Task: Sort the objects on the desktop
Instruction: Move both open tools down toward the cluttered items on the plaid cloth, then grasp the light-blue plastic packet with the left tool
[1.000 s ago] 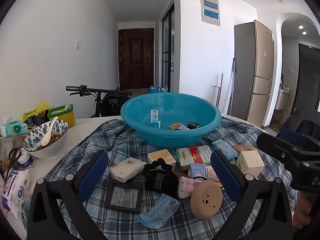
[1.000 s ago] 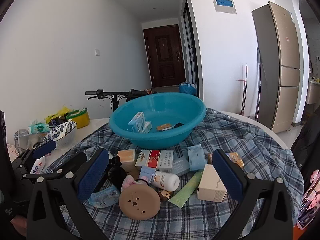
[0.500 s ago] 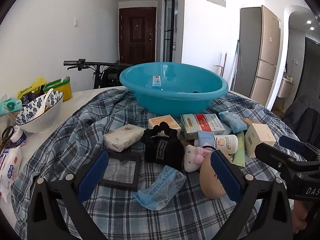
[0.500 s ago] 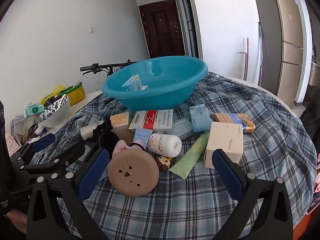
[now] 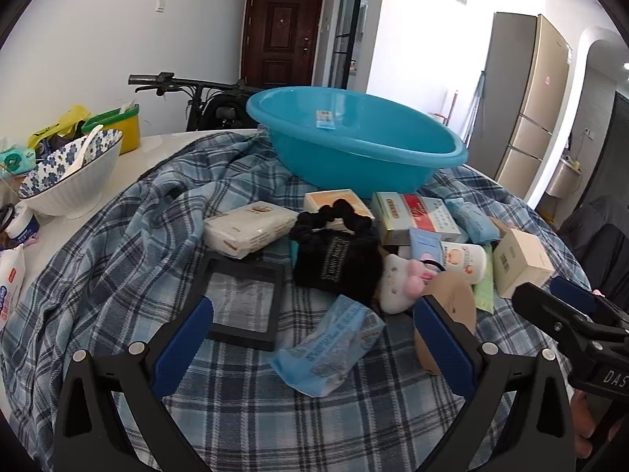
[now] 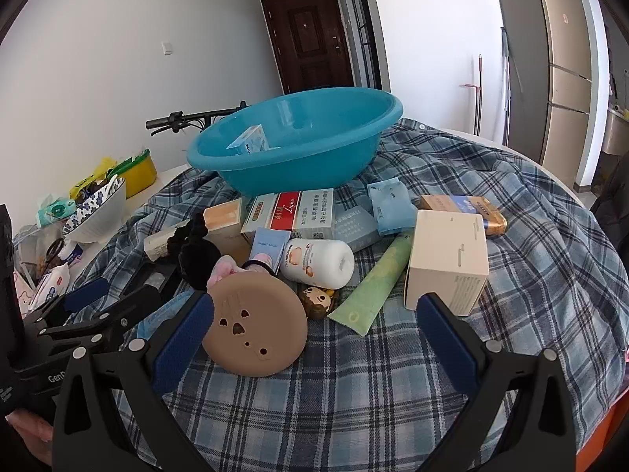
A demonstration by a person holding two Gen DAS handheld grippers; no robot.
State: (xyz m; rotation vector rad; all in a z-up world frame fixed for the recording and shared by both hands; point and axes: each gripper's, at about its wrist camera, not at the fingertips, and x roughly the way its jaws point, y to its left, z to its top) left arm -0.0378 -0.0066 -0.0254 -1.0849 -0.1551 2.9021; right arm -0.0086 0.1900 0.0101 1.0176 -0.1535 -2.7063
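Blue plaid cloth (image 5: 118, 259) is covering the table, with a teal basin (image 5: 354, 149) sitting at its far side and a small box (image 6: 251, 139) lying inside. Both grippers are hanging over the clutter in front of it, fingers spread wide and gripping nothing. The left gripper (image 5: 314, 338) is framing a light blue packet (image 5: 330, 350) beside a black frame (image 5: 243, 303). The right gripper (image 6: 314, 332) is flanking a tan round disc (image 6: 255, 326), near a white bottle (image 6: 318, 263), a green tube (image 6: 373, 287) and a cream box (image 6: 448, 255).

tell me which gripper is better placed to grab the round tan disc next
Right. The round tan disc lies just ahead of the open right gripper, beside its left finger. The open left gripper faces the blue plastic packet instead.
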